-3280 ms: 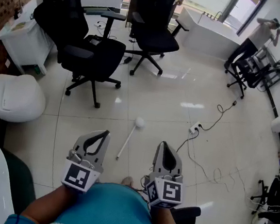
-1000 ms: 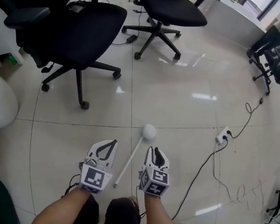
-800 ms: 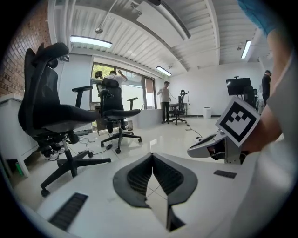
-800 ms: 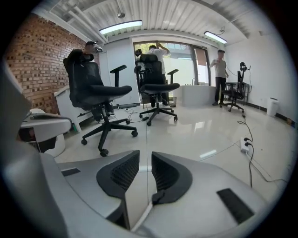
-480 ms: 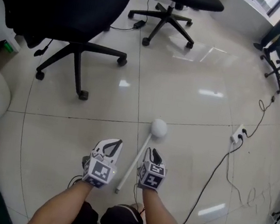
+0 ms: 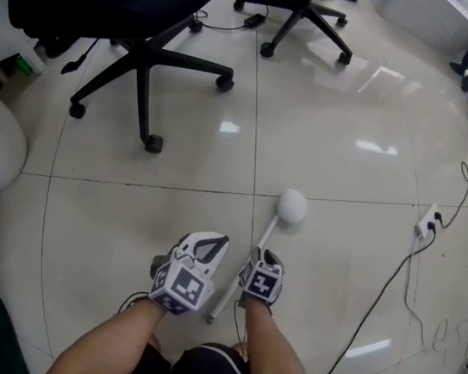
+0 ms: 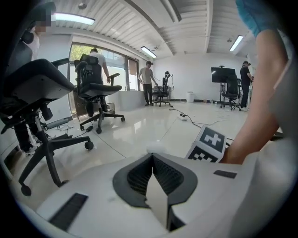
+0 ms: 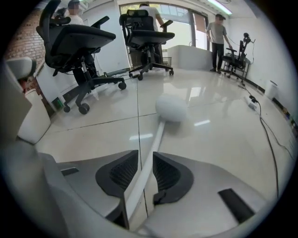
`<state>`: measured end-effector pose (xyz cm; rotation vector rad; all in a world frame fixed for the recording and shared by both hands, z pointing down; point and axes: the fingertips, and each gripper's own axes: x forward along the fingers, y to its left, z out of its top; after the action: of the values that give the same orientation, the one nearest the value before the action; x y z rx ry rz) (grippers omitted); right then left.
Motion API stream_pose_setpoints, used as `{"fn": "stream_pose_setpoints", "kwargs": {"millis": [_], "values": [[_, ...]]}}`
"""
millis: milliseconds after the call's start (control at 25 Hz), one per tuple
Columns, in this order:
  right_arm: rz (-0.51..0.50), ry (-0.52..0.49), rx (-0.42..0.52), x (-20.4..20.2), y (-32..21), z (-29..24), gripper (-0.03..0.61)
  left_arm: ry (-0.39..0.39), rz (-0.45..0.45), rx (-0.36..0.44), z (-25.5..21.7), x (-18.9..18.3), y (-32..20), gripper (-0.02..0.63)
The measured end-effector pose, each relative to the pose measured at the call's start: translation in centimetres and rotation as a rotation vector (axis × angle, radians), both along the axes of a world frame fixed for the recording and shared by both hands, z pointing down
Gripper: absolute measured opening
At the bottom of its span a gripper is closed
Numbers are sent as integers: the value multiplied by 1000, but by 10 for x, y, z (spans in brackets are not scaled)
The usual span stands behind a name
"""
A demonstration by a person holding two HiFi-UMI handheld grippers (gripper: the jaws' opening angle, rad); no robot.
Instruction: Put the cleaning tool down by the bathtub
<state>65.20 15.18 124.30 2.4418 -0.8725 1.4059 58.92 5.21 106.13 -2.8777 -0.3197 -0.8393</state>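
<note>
- The cleaning tool point(image 6: 264, 235) lies flat on the glossy pale floor tiles point(image 6: 354, 139). Its thin handle runs between the jaws of the right gripper point(image 8: 145, 160), and its round head sits just ahead of the jaw tips.
- The stick's long axis lines up with the way the right gripper points, and the butt end trails back under that gripper towards the person's knees.
- The right jaws have just been opening. The handle is between them, but the ribbed dark pads look slack on it rather than pinching.
- The left gripper point(image 6: 218, 245) is just to the left of the handle and clear of it, with its jaws closed tip to tip on nothing. The right hand is plainly the nearer one.
- The handle is a smooth, hard-looking white rod, and the head is a soft-looking white ball.
- What I take for the bathtub point(image 8: 186, 56) is a white block well beyond the head, past the black wheeled chairs point(image 8: 77, 42).
</note>
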Motion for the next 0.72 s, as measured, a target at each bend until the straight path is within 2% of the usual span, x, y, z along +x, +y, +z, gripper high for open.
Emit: {"fn": "stream_pose_setpoints", "kwargs": {"millis": [400,600,720], "values": [[46,-124,-114,-13,2,60,143,32,-36,0,-13,-3,-15,-3],[69,-63,-155,-6,1,58,135,37,-51,7,-15,-1,-22,-5],[92,-73,-130,-6,2,58,113,40,-57,6,-16,-1,-24,-5]]}}
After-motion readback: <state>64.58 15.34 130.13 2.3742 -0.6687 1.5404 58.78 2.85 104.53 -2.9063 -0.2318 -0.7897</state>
